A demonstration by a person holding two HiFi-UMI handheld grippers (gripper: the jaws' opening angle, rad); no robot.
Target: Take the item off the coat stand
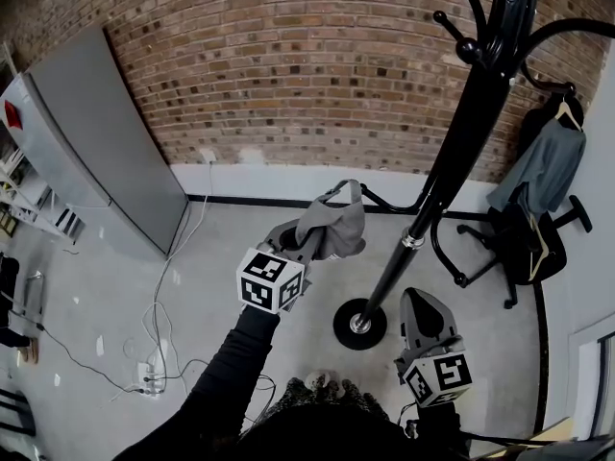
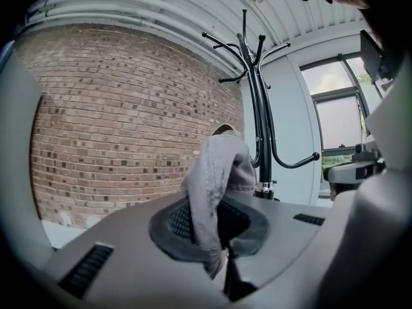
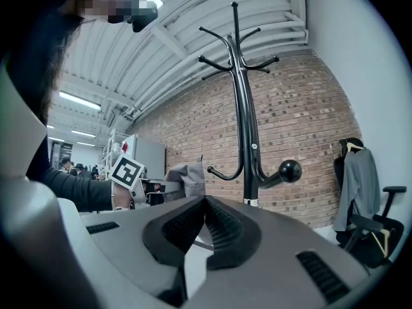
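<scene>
While left tool (image 1: 304,242) pinches grey cloth (image 1: 333,222) near coat stand (image 1: 459,134); right tool (image 1: 419,303) pressed together

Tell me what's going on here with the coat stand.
A person holds tongs in each hand beside a black coat stand. The left tongs are shut on a grey cloth item, possibly a cap, held in the air to the side of the pole and hanging on no hook. The right tongs are shut with nothing in them, near the pole. The item looks to be off the stand.
</scene>
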